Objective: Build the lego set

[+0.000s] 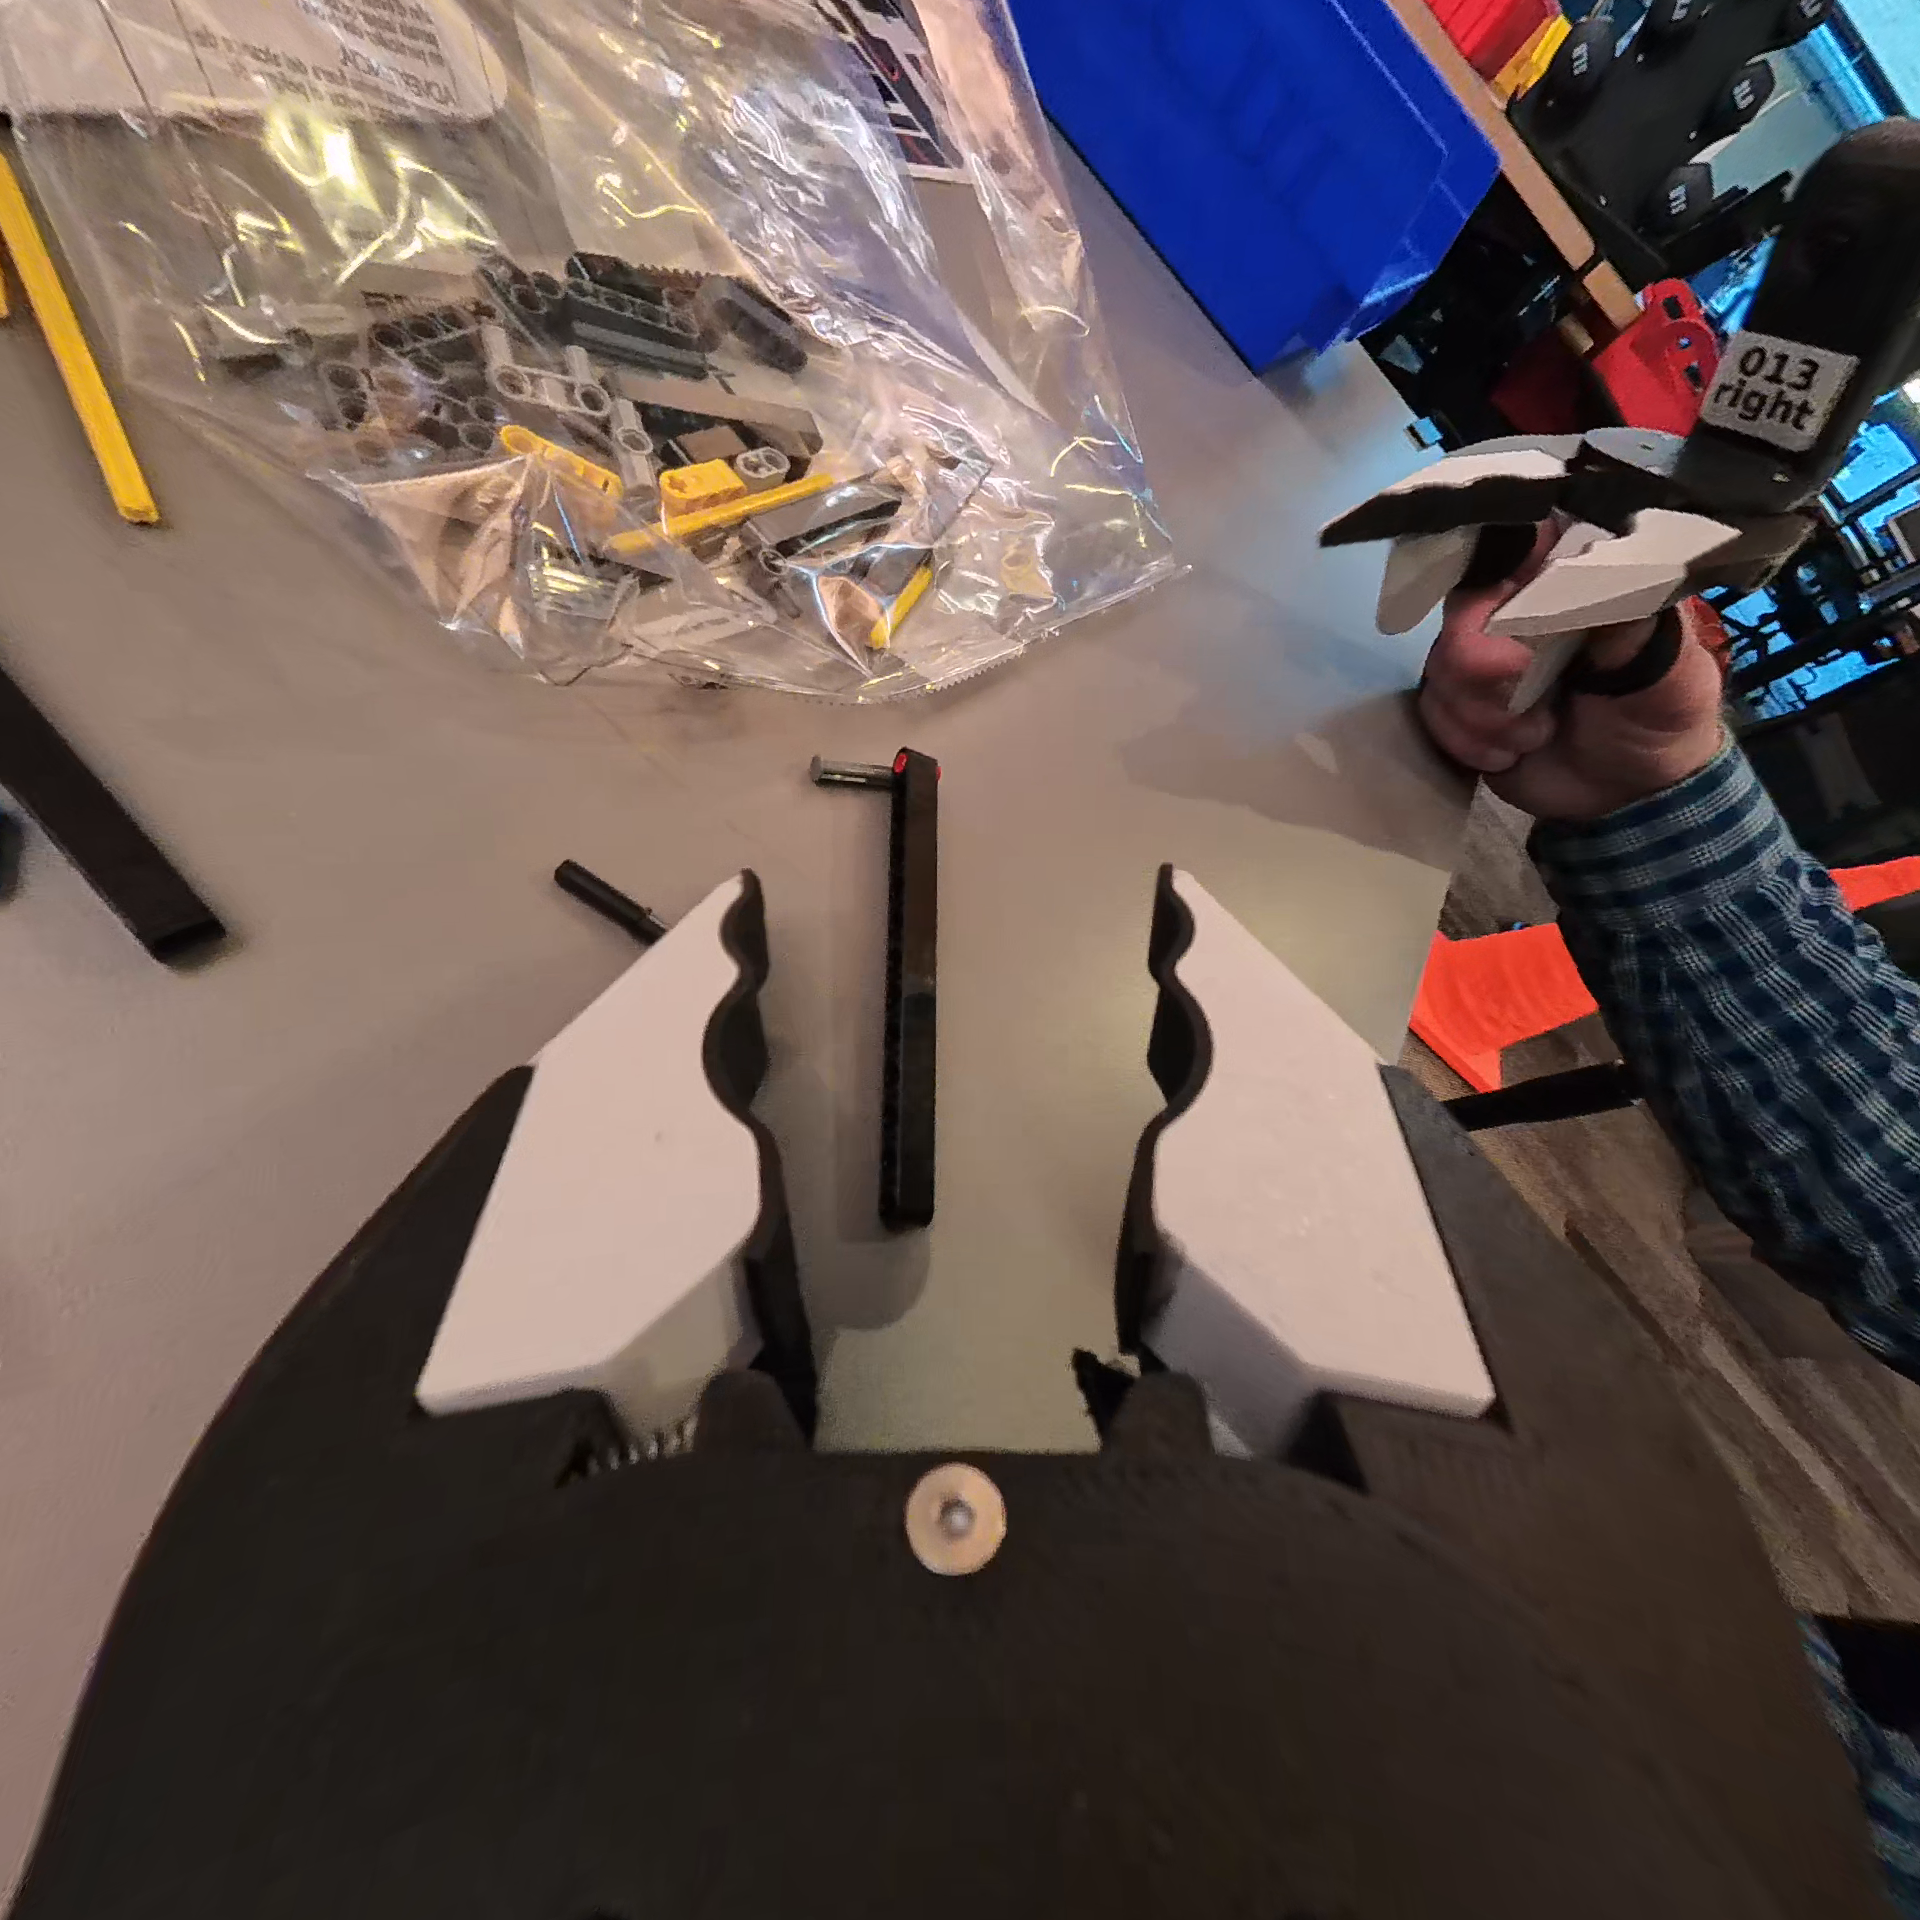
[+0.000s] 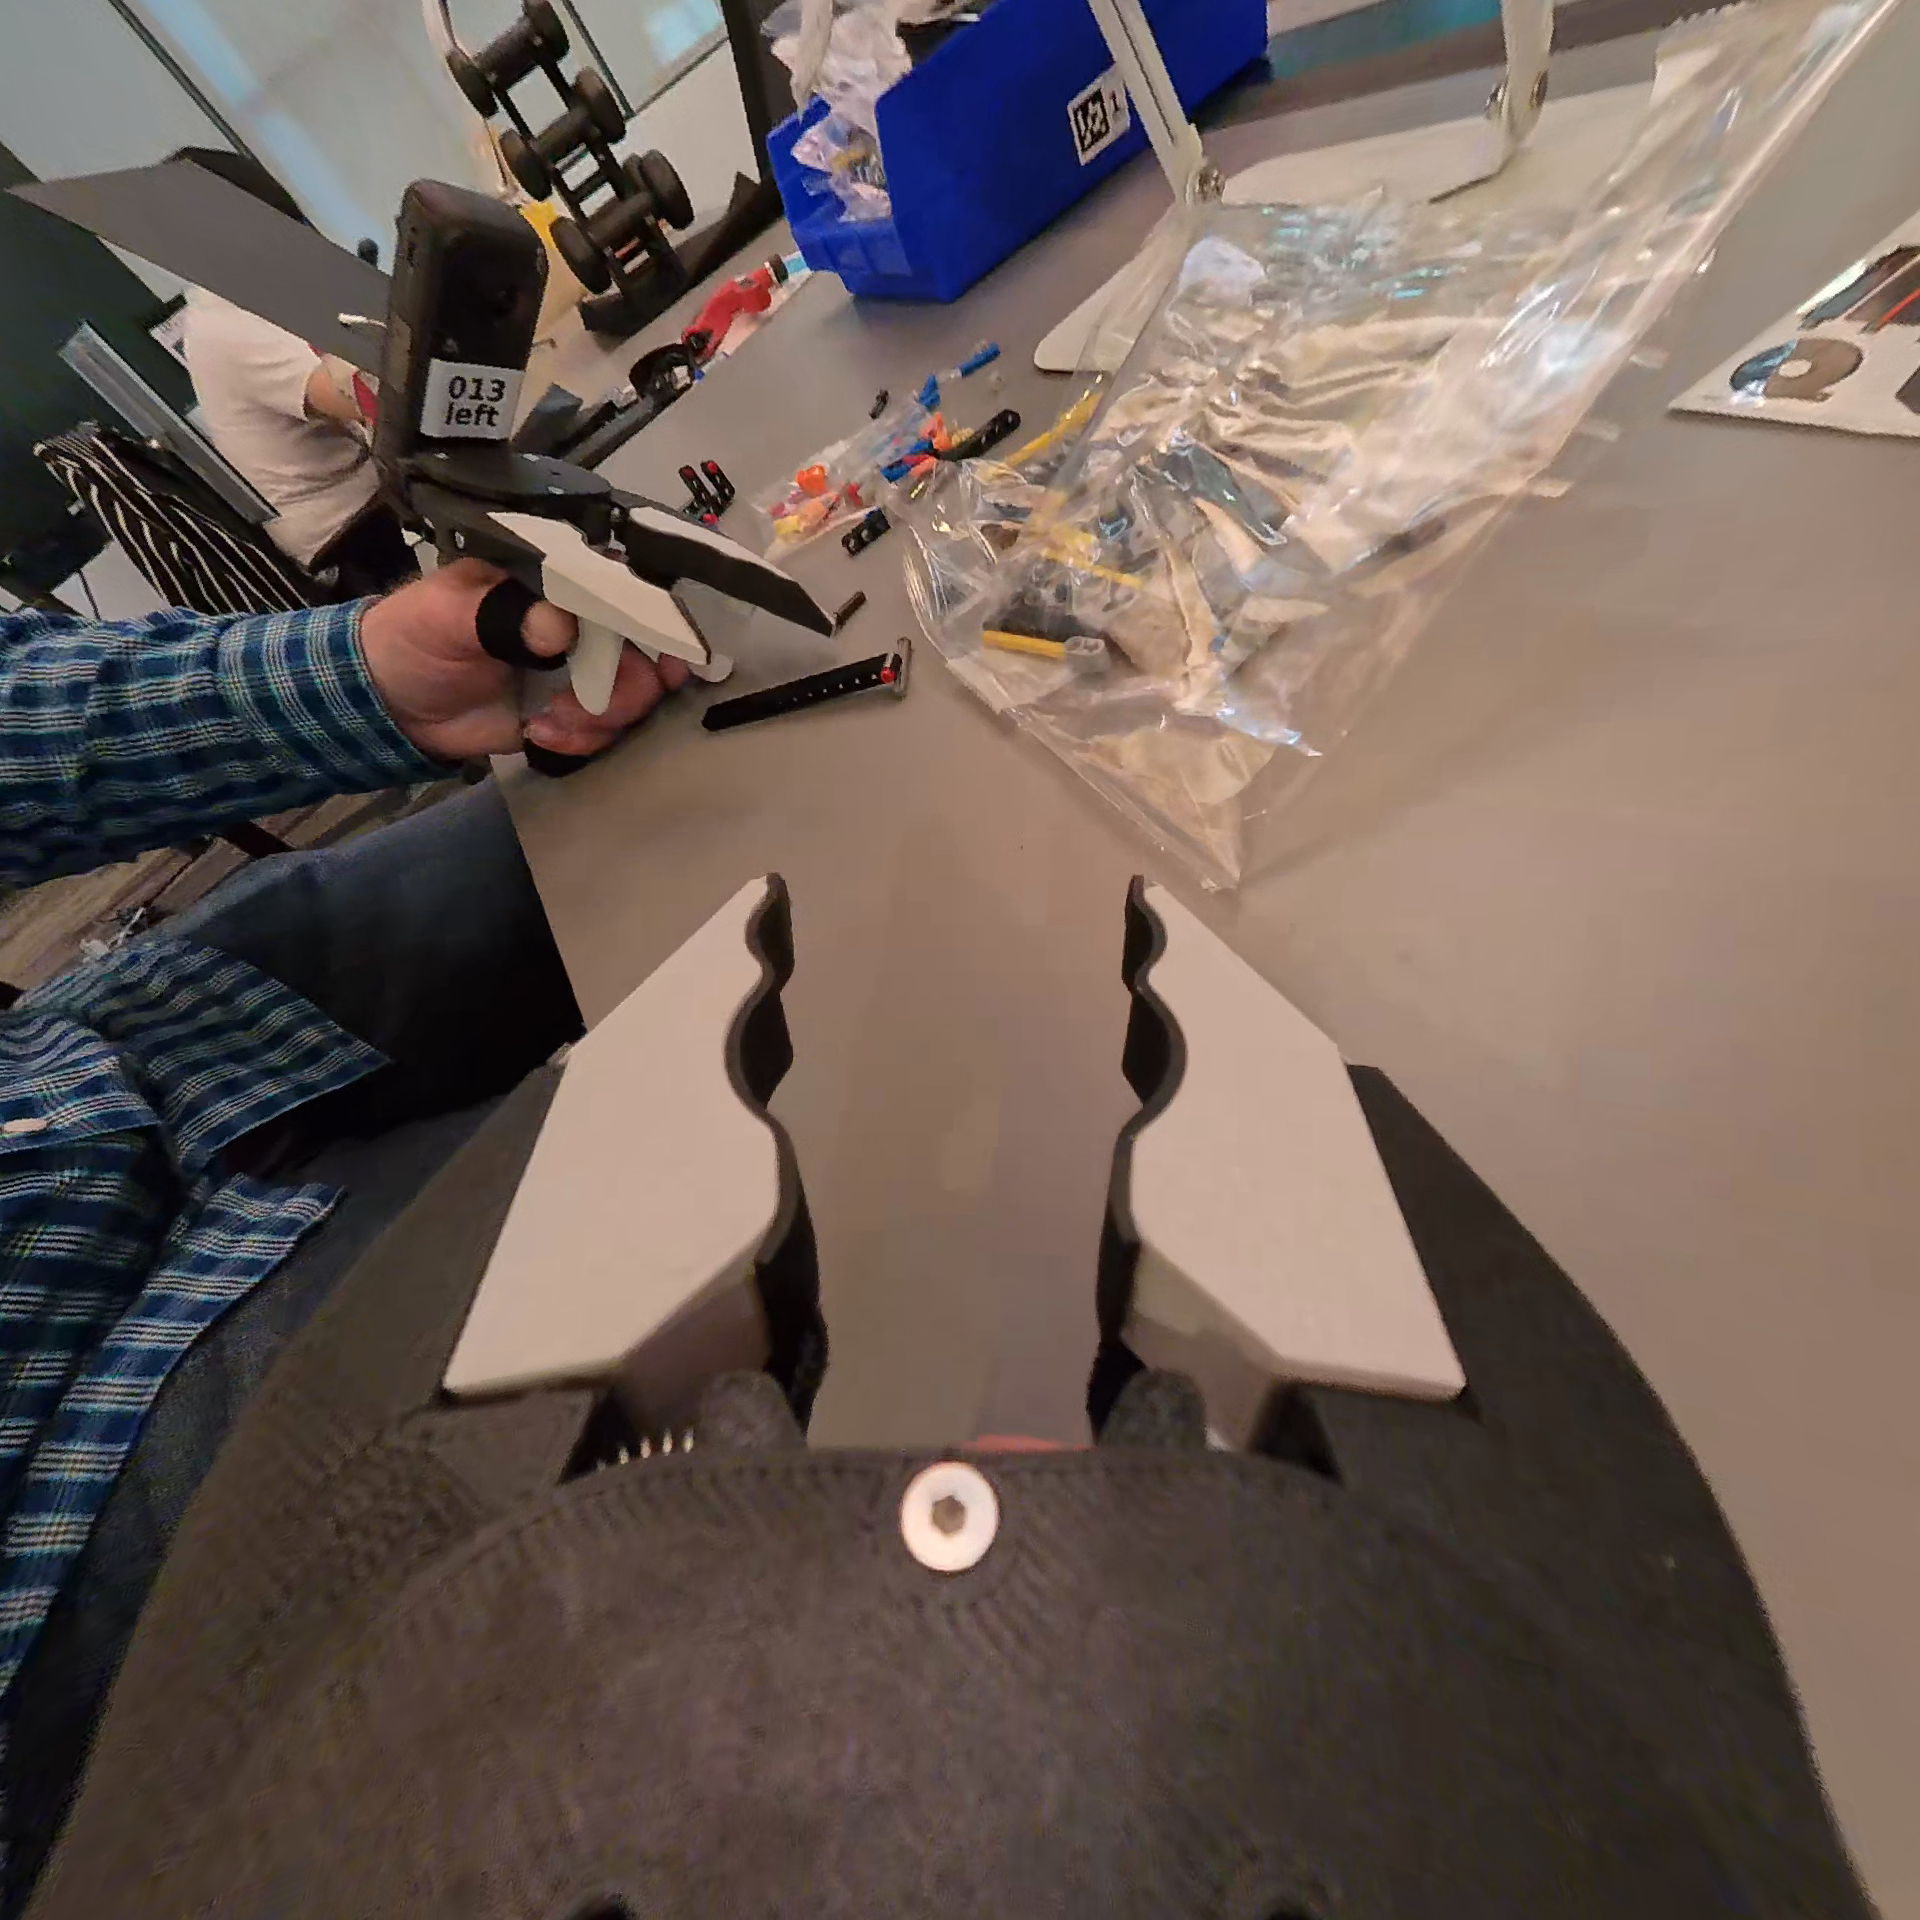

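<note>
Bench: my grey table (image 2: 1558,935) | floor: wood planks (image 1: 1621,1226) | back: blue bin (image 2: 997,135), dumbbell rack (image 2: 582,177), striped chair (image 2: 156,520) | glass wall, daylight.

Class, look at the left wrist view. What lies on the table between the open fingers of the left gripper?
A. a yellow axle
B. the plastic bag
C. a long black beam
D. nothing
C: the black beam lies on the table, untouched, between the open left gripper fingers.

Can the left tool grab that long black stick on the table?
Probably yes. The left tool is open, and the long black beam lies on the bare table right between its fingers, lined up with them. Nothing blocks it; the plastic bag sits farther off.
</note>
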A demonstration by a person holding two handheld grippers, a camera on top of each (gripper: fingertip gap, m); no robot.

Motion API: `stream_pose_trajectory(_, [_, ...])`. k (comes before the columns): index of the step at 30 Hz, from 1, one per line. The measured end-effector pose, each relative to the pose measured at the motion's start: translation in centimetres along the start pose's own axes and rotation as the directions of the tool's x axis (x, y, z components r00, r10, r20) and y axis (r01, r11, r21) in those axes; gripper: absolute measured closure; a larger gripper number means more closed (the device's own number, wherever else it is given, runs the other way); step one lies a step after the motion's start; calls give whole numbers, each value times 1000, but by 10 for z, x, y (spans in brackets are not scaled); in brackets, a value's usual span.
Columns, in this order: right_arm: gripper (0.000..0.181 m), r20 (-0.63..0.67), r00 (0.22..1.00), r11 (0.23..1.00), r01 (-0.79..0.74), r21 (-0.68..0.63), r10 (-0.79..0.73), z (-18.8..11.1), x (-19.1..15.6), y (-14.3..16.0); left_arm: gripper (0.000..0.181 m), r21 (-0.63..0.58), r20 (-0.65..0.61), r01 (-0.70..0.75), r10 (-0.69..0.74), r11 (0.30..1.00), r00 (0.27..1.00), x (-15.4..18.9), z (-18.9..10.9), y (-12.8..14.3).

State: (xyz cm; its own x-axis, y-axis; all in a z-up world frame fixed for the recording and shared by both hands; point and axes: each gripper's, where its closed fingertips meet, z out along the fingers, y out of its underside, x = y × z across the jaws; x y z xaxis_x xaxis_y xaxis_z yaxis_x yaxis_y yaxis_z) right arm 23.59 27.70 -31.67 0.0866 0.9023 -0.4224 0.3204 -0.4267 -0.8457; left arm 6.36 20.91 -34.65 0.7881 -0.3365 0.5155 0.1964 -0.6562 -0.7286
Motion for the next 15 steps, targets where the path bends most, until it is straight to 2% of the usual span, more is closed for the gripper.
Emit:
stream_pose_trajectory(2, [121, -2, 1000, 1000, 14, 21, -14, -2, -1, -3, 102, 25, 25, -12, 12, 1000, 1000, -1, -3, -3])
stream_pose_trajectory(4, [122, -17, 999, 998, 42, 44, -41, -4, -2, -5, 104, 75, 57, -61, 57, 995, 997, 0, -10, -9])
stream_pose_trajectory(6, [122, -30, 998, 998, 49, 49, -47, -5, -1, -6, 104, 63, 99, -130, 124, 989, 987, 3, -17, -4])
stream_pose_trajectory(11, [123, -51, 996, 997, 75, 16, -74, -1, -1, -2, 113, -74, 248, -295, 304, 953, 920, -8, -34, 16])
stream_pose_trajectory(15, [125, -62, 995, 997, 78, 3, -78, 0, 0, 0, 134, -199, 301, -335, 382, 921, 874, -18, -29, 32])
